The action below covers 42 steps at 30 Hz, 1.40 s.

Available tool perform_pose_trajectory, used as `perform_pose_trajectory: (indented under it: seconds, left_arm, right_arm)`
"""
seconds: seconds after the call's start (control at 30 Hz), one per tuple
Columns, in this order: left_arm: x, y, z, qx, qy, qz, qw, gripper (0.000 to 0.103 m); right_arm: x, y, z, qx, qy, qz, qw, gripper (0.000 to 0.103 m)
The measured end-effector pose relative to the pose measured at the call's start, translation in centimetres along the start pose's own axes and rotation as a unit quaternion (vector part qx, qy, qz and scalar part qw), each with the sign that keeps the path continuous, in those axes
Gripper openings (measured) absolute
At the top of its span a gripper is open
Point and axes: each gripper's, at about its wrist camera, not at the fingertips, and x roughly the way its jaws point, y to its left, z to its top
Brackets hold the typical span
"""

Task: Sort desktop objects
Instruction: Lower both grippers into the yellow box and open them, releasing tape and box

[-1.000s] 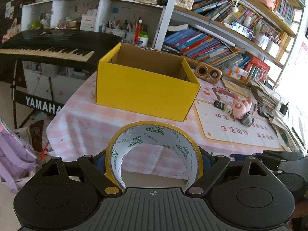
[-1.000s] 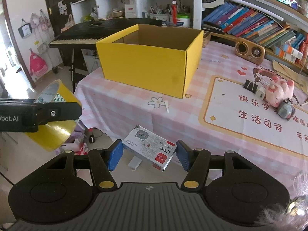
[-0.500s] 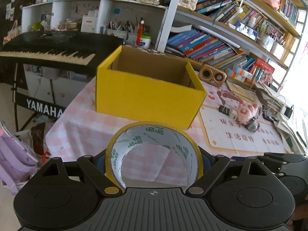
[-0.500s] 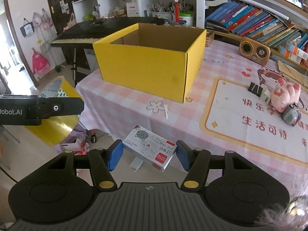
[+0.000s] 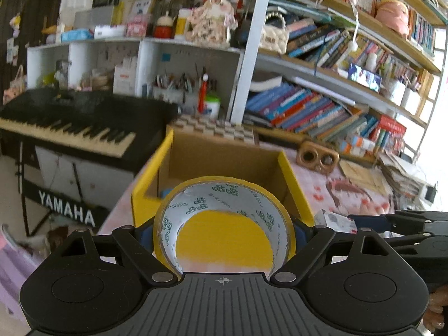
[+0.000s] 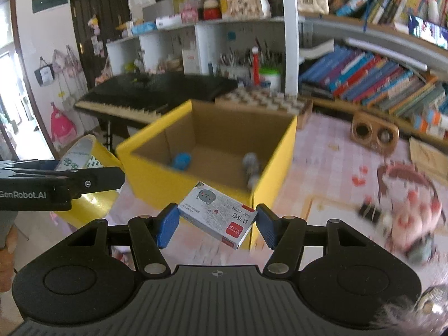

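My left gripper (image 5: 224, 231) is shut on a roll of yellow tape (image 5: 224, 196), held upright in front of the near wall of the open yellow cardboard box (image 5: 156, 173). It also shows in the right wrist view (image 6: 81, 165) at the left. My right gripper (image 6: 217, 221) is shut on a small grey staple box with a cat print (image 6: 218, 214), held just short of the yellow box (image 6: 268, 168). Inside the box lie a blue object (image 6: 181, 160) and a grey one (image 6: 250, 165).
The box stands on a pink checked tablecloth (image 6: 322, 151). A wooden speaker (image 6: 375, 134), a pink plush toy (image 6: 411, 212) and a binder clip (image 6: 369, 210) lie to the right. A Yamaha keyboard (image 5: 64, 123) and bookshelves (image 5: 322, 106) stand behind.
Both grippers have moved up and forward toward the yellow box with their loads; the box is now close and its inside shows.
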Motion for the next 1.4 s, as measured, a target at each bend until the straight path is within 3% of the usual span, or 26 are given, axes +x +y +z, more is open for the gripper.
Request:
perform_pose_trajectory:
  seconds: [0.23,0.63,0.8,1.07,1.27,1.4]
  left_arm:
    - [4.0,-0.3,3.2,0.012,-0.019,0.017,0.9996,0.089]
    - [11.9,-1.5,3.9,0.057,0.037,0.054,0.9963,0.089]
    - [14.4,-2.2,3.4,0.073,0.077,0.052,0.993,0.088]
    - [17.6,-3.4,1.4,0.097,0.148,0.044,0.9833,0.088]
    - [18.3,-3.4,1.2,0.081,0.167,0.04,0.9817,0.089]
    - [18.4,-3.6,1.1,0.084,0.171,0.046,0.9806,0.089]
  right_arm:
    - [2.8,-1.9,4.1,-0.026,-0.031,-0.009,0.999,0.057]
    - [9.9,-3.4,10.2,-0.049,-0.035,0.02,0.998,0.057]
    - [13.3,-3.1,11.1,-0.054,0.0,0.045,0.997,0.057]
    - [19.4,-2.1,10.1,-0.052,0.098,0.083,0.99,0.057]
    - [23.3,-2.0,9.1,-0.045,0.169,0.09,0.981,0.057]
    - [24.5,-2.1,9.2,-0.04,0.191,0.09,0.977,0.057]
